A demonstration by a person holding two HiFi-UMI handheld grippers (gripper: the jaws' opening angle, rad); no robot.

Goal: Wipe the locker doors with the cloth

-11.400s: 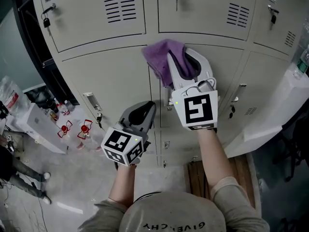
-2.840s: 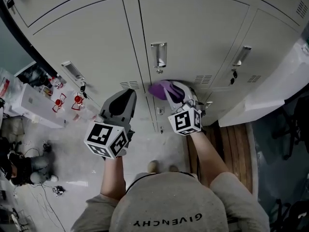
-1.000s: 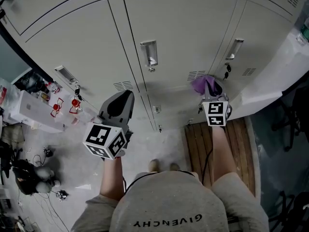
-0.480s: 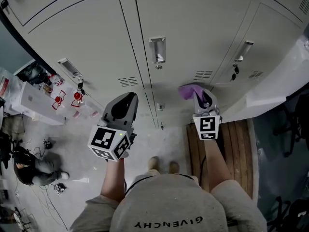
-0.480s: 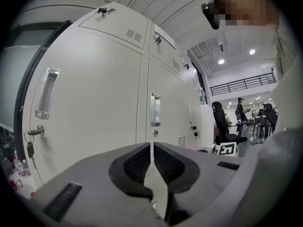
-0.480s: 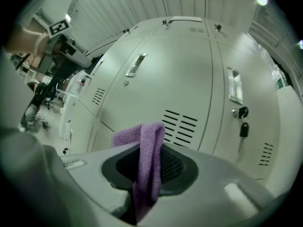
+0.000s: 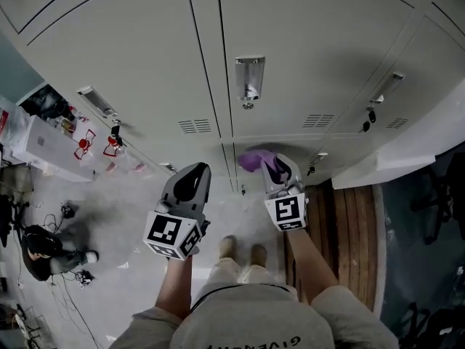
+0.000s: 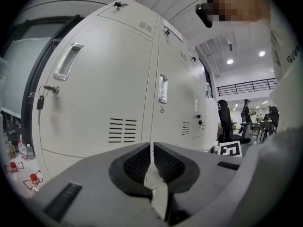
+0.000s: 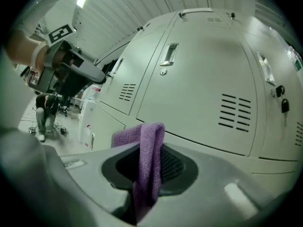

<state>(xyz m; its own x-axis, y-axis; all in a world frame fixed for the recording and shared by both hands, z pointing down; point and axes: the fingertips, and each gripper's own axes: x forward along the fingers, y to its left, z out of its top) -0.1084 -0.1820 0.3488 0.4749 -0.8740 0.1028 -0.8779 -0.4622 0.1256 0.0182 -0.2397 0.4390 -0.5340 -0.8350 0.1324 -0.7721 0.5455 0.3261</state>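
- The cloth (image 9: 144, 160): how is it held?
- It is clamped between the jaws of the right claw (image 9: 150, 150), folded, with its purple end pushed out past the tips. The left claw (image 8: 152, 161) is closed on nothing and is held back from the lockers.
- And where is it carried?
- Low on the locker doors (image 7: 305, 42), by the bottom edge of the middle one, near the floor (image 7: 138, 217). Contact with the metal cannot be confirmed.
- How much is done?
- No wiped trace is shown on any door. From the low position a late pass is judged likely, but what is left cannot be told.
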